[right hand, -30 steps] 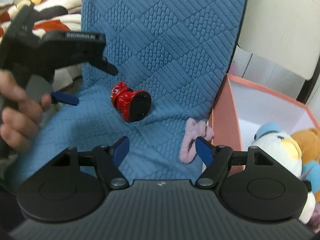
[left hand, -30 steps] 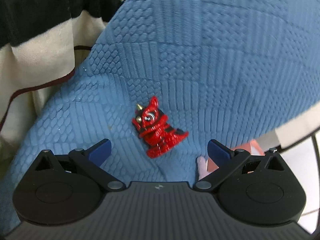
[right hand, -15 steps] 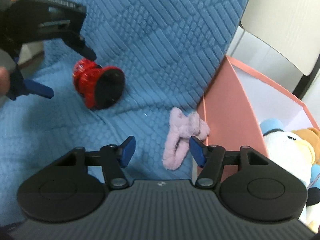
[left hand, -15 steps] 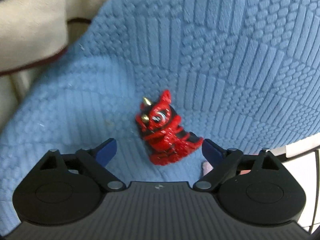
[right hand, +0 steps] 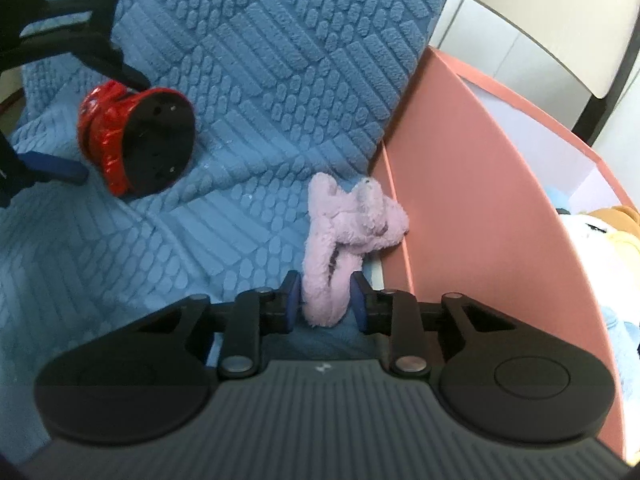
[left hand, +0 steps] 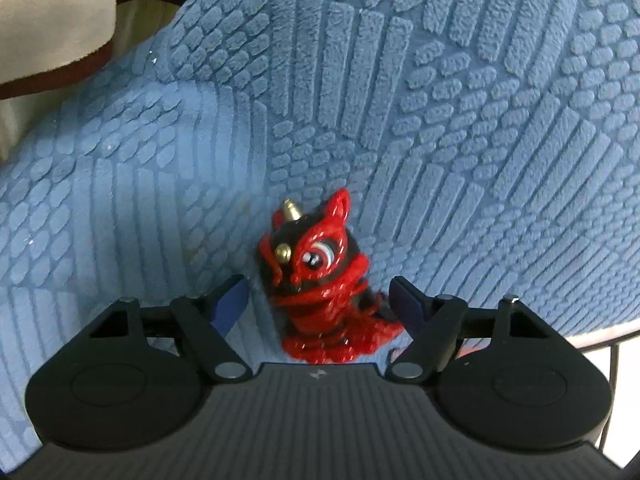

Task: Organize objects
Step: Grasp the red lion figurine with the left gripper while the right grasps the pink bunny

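A red and black lion figurine (left hand: pixel 320 264) lies on its side on the blue quilted blanket (left hand: pixel 460 120). My left gripper (left hand: pixel 320 302) straddles it with closing jaws, and a gap still shows at the left pad. From the right wrist view, the figurine's black base (right hand: pixel 156 140) faces the camera, inside the left gripper (right hand: pixel 104 124). A pink plush toy (right hand: pixel 352 220) lies by the box wall. The right gripper (right hand: pixel 325 300) is closing around the plush's near end, the pads close beside it without squeezing it.
A pink storage box (right hand: pixel 460 168) stands right of the blanket with stuffed animals (right hand: pixel 600 248) inside. A white chair (right hand: pixel 560 8) is behind it. Cream fabric with a dark stripe (left hand: pixel 60 20) borders the blanket's upper left.
Both grippers have come down toward the blanket. The left one now has the figurine between its narrowing jaws. The right one has slid onto the pink plush and narrowed a lot.
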